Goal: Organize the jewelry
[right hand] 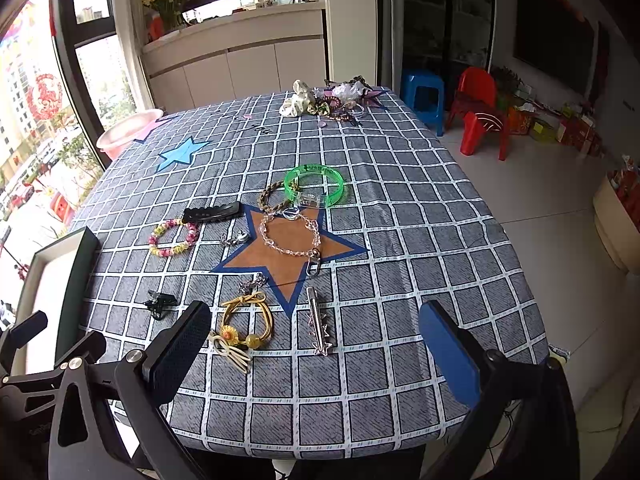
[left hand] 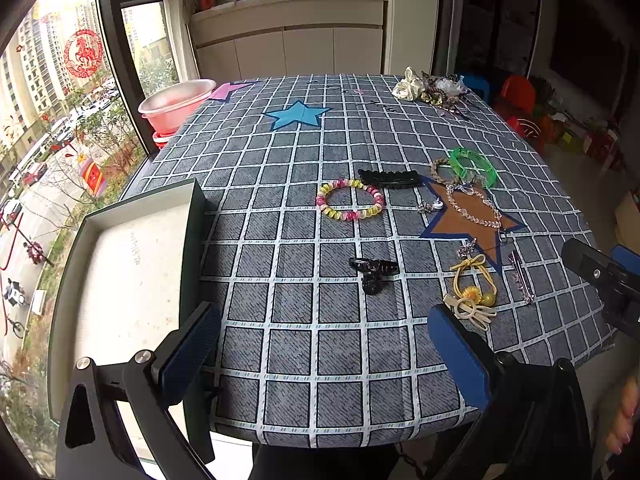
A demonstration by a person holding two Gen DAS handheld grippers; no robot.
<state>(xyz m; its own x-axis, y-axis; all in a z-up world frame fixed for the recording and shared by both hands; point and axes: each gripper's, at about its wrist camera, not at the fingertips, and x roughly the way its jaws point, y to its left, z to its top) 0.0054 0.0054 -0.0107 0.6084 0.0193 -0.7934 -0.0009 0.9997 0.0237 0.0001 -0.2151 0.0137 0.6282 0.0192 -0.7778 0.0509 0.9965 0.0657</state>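
Note:
Jewelry lies scattered on the checked tablecloth: a pink-yellow bead bracelet (left hand: 351, 200) (right hand: 173, 237), a long black clip (left hand: 390, 178) (right hand: 213, 212), a small black claw clip (left hand: 373, 272) (right hand: 160, 303), a green bangle (left hand: 473, 167) (right hand: 314, 184), a clear bead chain (left hand: 474, 210) (right hand: 291, 236), a yellow hair tie (left hand: 474, 286) (right hand: 246, 322) and a silver clip (left hand: 521, 278) (right hand: 319, 326). An open box (left hand: 132, 276) (right hand: 52, 280) with a white lining sits at the left edge. My left gripper (left hand: 324, 354) hovers open over the near edge, holding nothing. My right gripper (right hand: 316, 354) is open too, above the silver clip.
A heap of scrunchies (left hand: 430, 88) (right hand: 324, 100) lies at the far right corner. A pink basin (left hand: 176, 104) (right hand: 128, 130) stands beyond the far left edge. Blue (right hand: 424, 94) and red stools (right hand: 480, 116) stand on the floor to the right. A hand (left hand: 624, 416) shows at the right.

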